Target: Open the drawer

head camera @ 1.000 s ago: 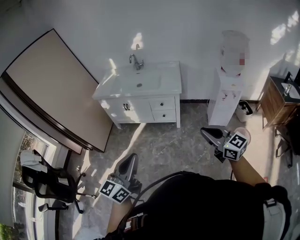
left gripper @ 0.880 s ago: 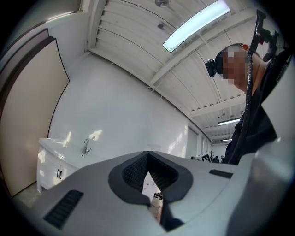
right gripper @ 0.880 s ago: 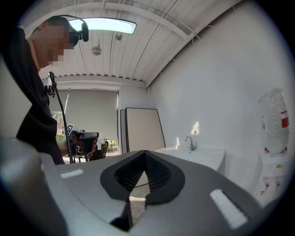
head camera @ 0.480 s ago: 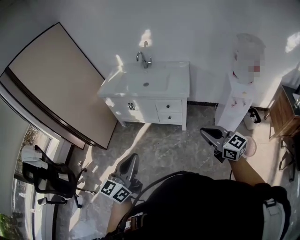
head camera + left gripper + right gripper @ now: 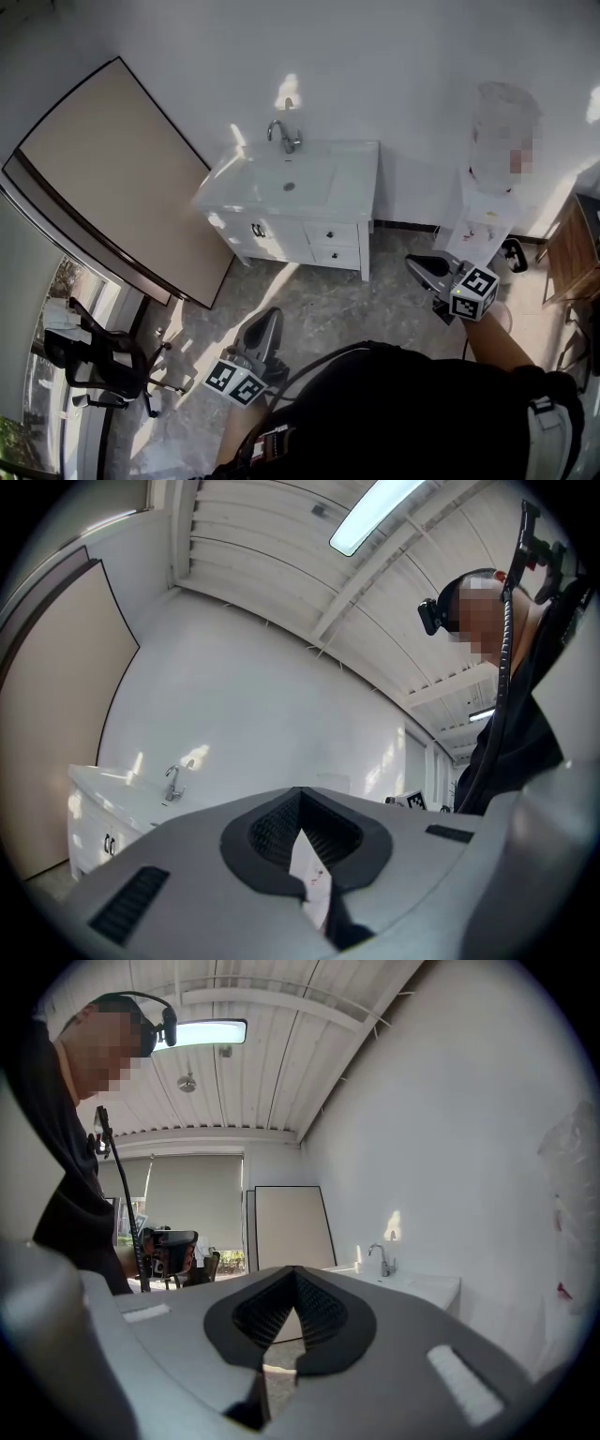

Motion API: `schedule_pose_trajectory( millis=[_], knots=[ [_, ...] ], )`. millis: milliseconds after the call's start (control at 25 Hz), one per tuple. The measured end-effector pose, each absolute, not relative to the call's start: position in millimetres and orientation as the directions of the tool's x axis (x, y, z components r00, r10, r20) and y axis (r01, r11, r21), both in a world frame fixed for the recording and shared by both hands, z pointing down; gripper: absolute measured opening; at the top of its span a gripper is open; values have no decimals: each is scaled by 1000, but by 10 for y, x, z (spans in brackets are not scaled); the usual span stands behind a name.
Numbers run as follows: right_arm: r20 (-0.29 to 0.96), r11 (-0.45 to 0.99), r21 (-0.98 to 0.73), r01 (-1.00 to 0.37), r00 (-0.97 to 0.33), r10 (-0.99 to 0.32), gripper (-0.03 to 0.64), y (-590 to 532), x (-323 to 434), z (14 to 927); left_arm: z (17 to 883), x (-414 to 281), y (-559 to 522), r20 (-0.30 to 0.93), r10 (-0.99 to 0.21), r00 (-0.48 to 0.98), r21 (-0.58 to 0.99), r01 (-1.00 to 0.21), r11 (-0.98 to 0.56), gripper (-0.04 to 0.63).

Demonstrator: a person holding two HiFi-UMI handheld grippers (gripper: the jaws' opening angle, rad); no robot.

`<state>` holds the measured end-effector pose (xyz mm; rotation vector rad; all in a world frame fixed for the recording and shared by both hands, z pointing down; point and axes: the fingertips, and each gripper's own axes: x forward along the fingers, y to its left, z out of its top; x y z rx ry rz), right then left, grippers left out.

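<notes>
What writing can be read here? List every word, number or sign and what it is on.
No readable text anywhere.
Marker cubes: black-and-white square patterns, no letters.
Water dispenser: small red marks on its front, too small to read.

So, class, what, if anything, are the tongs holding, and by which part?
Nothing: the left tongs and the right tongs are both shut and empty.

Quick headcount: one white sink vanity (image 5: 354, 180) with one faucet (image 5: 284, 137) and two drawers (image 5: 335, 234) that I can make out. Then there's one water dispenser (image 5: 483, 220), one black office chair (image 5: 94, 361) and one big beige board (image 5: 112, 178). Plus two grippers, so one left gripper (image 5: 266, 323) and one right gripper (image 5: 419, 266).
</notes>
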<state>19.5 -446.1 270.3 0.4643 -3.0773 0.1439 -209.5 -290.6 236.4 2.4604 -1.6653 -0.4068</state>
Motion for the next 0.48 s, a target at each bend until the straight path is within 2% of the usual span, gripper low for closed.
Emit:
schedule_pose_trajectory(
  millis=[280,480],
  knots=[
    [40,952,-99,-289,-957,-287,-3,-5032,491,2798,2401,-1747,-3472,-125,-926,356,262,-889,-377,-8],
    [58,943,-115,-314,-949,-309,-3,-5288,504,2922,2473,-1800,-3782,-110,-922,372,270,-881,-388,-8]
  ],
)
